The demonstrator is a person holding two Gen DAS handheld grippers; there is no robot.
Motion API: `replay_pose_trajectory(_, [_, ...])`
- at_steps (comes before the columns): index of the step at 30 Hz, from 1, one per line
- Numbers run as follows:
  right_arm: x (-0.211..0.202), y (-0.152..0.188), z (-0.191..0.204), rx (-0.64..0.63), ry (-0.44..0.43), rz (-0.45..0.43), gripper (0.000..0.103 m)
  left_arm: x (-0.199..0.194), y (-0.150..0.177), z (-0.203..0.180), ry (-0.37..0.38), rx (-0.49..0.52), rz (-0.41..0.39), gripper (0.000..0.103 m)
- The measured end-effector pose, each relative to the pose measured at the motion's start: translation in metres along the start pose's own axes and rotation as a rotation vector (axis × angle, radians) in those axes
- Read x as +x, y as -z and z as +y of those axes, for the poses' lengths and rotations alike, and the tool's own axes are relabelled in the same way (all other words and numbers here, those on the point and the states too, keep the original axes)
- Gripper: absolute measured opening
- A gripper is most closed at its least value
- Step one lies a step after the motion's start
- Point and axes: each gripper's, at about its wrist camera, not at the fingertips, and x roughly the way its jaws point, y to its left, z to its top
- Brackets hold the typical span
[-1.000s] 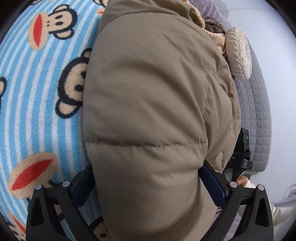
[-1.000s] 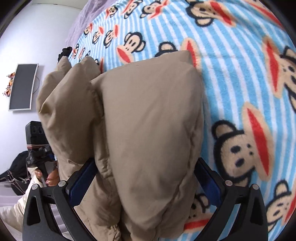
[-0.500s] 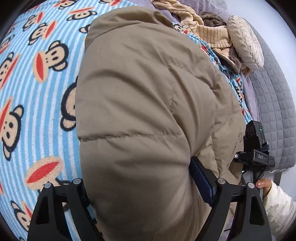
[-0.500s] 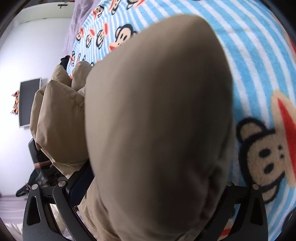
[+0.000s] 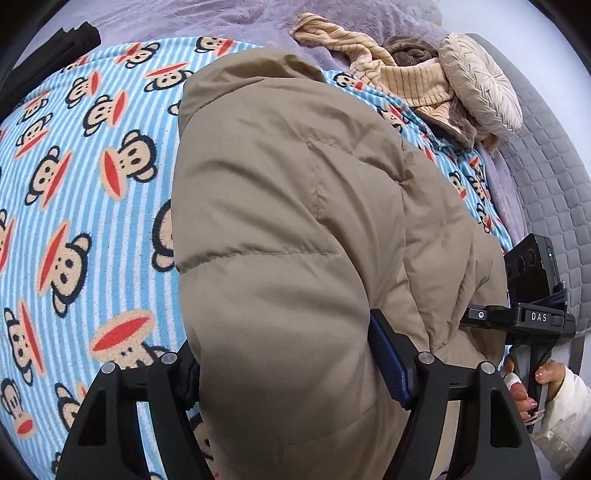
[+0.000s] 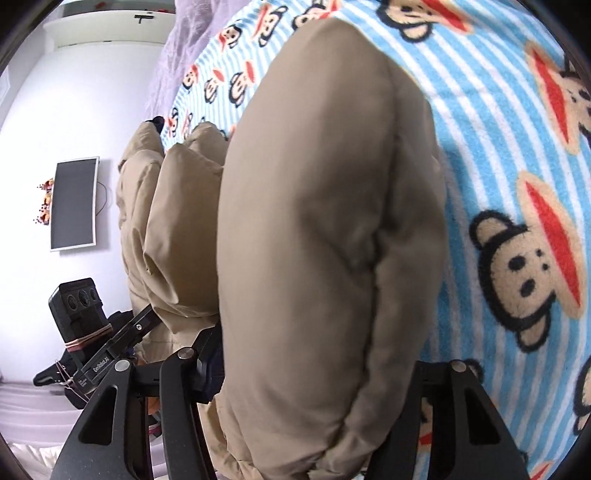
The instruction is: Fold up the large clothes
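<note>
A tan puffer jacket (image 5: 295, 203) lies bunched on a blue striped monkey-print blanket (image 5: 92, 221). My left gripper (image 5: 284, 350) has a thick padded fold between its fingers; its jaws are closing and the blue pad (image 5: 388, 354) presses into the fabric. In the right wrist view the jacket (image 6: 325, 184) bulges up between the fingers of my right gripper (image 6: 317, 354), whose jaws are also closing and squeeze the padding. The blanket (image 6: 498, 147) shows to the right. Each view shows the other gripper's body at the jacket's far side (image 5: 532, 317) (image 6: 85, 325), one with a hand (image 5: 535, 384) on it.
A beige ribbed garment (image 5: 406, 85) and a round pleated cushion (image 5: 480, 85) lie at the far right of the bed. A grey quilted bed edge (image 5: 546, 184) runs beside them. A black cloth (image 5: 62, 40) lies far left on lilac bedding (image 5: 184, 18). A dark screen (image 6: 74, 203) hangs on the wall.
Both pairs of jaws have narrowed onto the jacket. The left gripper has risen and tilted, so more of the bed shows. In the right view the padded fold has swelled closer to the camera.
</note>
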Motion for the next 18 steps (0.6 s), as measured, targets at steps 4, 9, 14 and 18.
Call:
replay_pose_trajectory(4, [0.006,0.003,0.028,-0.03,-0.012,-0.031,0.06,-0.021,-0.001,0.028,0.038,0.017,-0.016,0.076])
replay_pose_trajectory(9, [0.024,0.009,0.06,-0.031,-0.018,-0.087,0.06,-0.043,-0.009,0.073,0.073,0.026,-0.018,0.076])
replay_pose_trajectory(14, [0.053,0.014,0.104,-0.034,-0.023,-0.139,0.06,-0.077,-0.027,0.127,0.048,0.044,-0.053,0.076])
replay_pose_trajectory(18, [0.095,0.013,0.141,-0.038,-0.038,-0.144,0.06,-0.099,-0.047,0.173,0.012,0.021,-0.11,0.076])
